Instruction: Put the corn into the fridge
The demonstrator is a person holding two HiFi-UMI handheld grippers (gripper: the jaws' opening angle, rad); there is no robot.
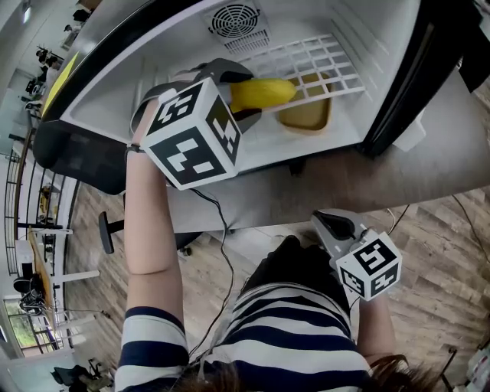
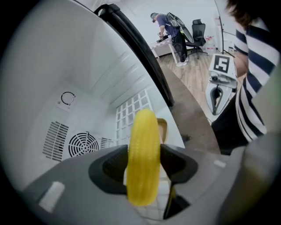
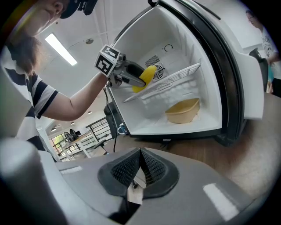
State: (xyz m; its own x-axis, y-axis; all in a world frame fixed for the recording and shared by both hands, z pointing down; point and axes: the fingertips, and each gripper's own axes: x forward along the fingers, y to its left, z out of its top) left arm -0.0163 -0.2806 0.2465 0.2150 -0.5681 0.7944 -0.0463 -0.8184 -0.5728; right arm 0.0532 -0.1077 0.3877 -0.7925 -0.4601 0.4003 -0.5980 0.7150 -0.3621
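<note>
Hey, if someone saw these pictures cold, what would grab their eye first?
The bright yellow corn stands out, clamped in the left gripper just above the white wire shelf inside the open fridge. A tan bowl sits on the fridge floor below, while the right gripper hangs shut outside.

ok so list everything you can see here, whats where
corn: one, yellow, over the wire shelf inside the fridge
fridge: one, white inside, door open, standing on the table
wire shelf: one, white, across the fridge interior
bowl: one, tan, on the fridge floor below the shelf
fan vent: one, white, on the fridge back wall
table: one, grey-brown, under the fridge
left gripper: one, grey, shut on the corn, reached into the fridge
right gripper: one, grey, jaws together and empty, held low outside the fridge
</note>
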